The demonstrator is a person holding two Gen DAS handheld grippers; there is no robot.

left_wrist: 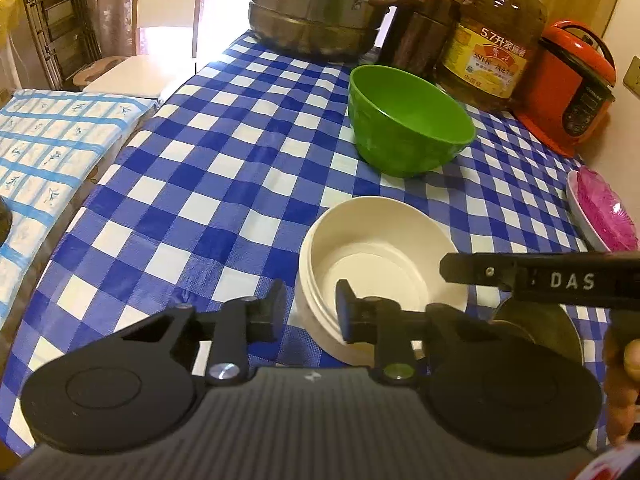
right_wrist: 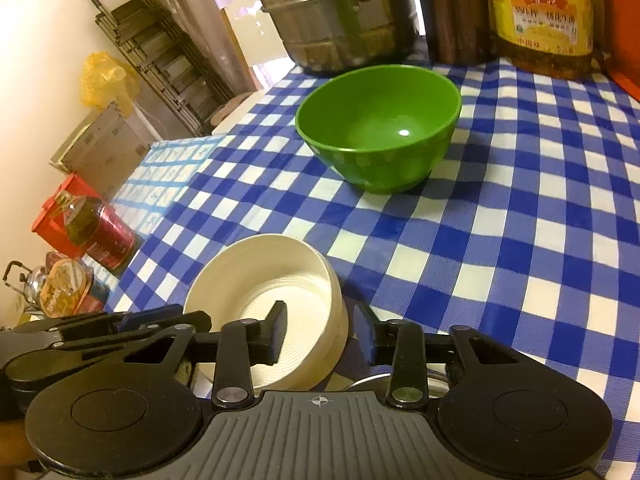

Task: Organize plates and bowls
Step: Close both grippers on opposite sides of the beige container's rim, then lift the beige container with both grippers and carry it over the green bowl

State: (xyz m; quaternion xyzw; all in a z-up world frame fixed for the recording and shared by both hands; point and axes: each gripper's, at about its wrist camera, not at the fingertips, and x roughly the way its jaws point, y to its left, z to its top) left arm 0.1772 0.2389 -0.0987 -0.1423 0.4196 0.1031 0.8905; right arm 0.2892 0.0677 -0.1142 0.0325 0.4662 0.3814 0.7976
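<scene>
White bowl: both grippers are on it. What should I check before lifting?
1. Left gripper straddles the white bowl wall: ok.
2. Right gripper straddles the opposite wall: ok.
3. Pads pressing on the wall: not ok, gaps show on both.
4. Green bowl upright and empty: ok.
5. Metal dish clear of the white bowl: cannot tell.
</scene>
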